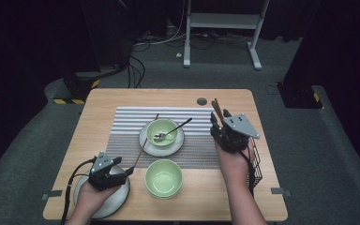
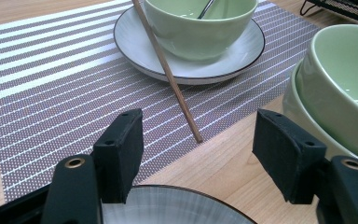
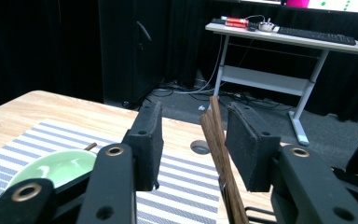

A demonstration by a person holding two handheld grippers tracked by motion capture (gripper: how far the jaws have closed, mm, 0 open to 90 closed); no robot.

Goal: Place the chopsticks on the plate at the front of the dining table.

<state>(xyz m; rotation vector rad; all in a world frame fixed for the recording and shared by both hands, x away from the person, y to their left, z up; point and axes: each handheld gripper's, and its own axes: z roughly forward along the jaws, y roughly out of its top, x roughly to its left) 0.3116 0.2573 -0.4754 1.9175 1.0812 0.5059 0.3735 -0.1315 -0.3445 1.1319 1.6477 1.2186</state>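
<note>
- The right gripper (image 1: 219,123) is raised over the right side of the table (image 1: 122,96), beside the wire rack (image 1: 255,164)
- Its jaws stand partly apart, with brown chopsticks (image 3: 216,140) upright between them, close to one pad; I cannot tell whether they are gripped
- The left gripper (image 2: 198,149) hovers low over the grey plate (image 2: 177,207) at the near left corner, jaws wide and empty
- A single chopstick (image 2: 168,70) leans on the white plate (image 2: 242,56) under the bowl with the spoon (image 1: 171,131), its tip on the striped mat (image 2: 51,93)
- Stacked green bowls (image 1: 164,178) sit just right of the left gripper
</note>
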